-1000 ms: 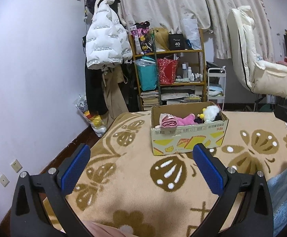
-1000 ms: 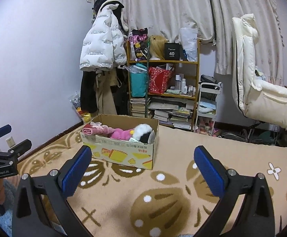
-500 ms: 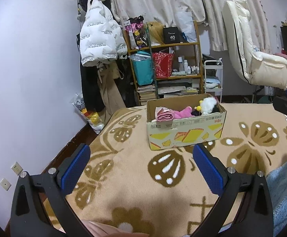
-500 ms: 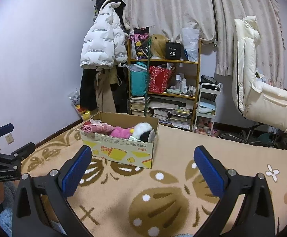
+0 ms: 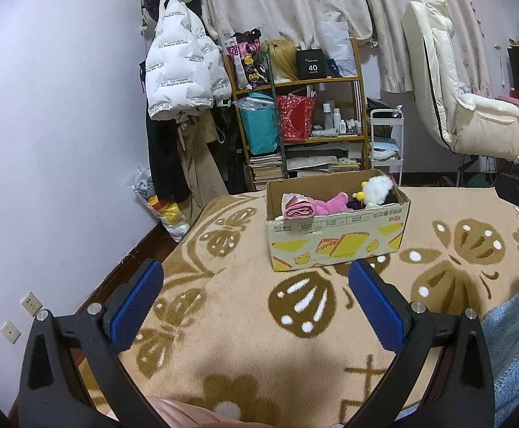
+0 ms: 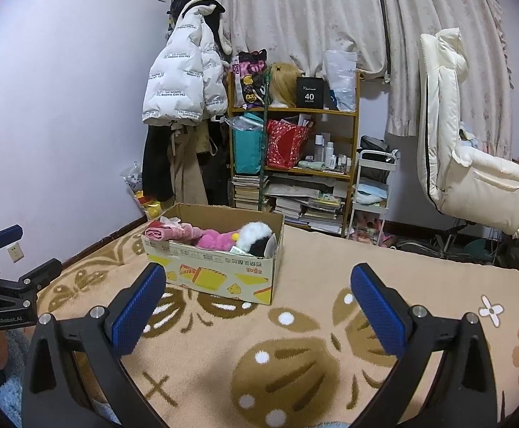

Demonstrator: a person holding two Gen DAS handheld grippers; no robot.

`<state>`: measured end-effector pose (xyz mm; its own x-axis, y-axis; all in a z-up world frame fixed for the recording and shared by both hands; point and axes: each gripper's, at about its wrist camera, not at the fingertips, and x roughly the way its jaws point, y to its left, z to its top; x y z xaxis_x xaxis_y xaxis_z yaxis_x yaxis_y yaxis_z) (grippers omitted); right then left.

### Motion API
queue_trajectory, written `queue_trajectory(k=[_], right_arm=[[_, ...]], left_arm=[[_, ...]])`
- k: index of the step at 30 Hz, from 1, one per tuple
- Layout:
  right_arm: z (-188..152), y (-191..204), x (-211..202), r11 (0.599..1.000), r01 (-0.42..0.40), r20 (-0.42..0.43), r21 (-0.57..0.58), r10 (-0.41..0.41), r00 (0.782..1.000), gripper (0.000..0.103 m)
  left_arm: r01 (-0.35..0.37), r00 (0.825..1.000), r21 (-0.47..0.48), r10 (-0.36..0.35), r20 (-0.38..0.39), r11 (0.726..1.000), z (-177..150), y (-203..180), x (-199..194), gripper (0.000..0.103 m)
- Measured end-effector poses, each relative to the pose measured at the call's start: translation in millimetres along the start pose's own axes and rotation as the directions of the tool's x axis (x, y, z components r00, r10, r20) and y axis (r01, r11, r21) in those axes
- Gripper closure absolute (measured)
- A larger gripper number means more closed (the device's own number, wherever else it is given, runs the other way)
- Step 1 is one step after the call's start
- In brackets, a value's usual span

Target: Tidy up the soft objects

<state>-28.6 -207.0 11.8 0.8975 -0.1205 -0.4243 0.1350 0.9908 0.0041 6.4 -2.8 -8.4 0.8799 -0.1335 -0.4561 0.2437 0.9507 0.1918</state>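
While partly hidden, cardboard box (image 5: 337, 230) holds seemingly plush toys (image 5: 330, 204).

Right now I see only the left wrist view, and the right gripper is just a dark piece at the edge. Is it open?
Observer: Yes. The right gripper is open, with nothing between its fingers.
Operator: Does it point at the box?
Observer: Not quite. The box stands left of its middle, beyond its left finger.
Operator: And how does my left gripper look from there?
Observer: The left gripper shows at the left edge of that view, open and apart from the box.
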Motion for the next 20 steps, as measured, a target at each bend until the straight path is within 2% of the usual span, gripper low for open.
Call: queue_trajectory(k=[20], right_arm=[[-1.6,4.7,2.3,1.0,-0.004,-0.027,0.0,0.004,1.0,0.0]], left_arm=[[0.012,1.0,-0.032,-0.012,-0.009,0.999,1.5,9.3,0.3,0.001]])
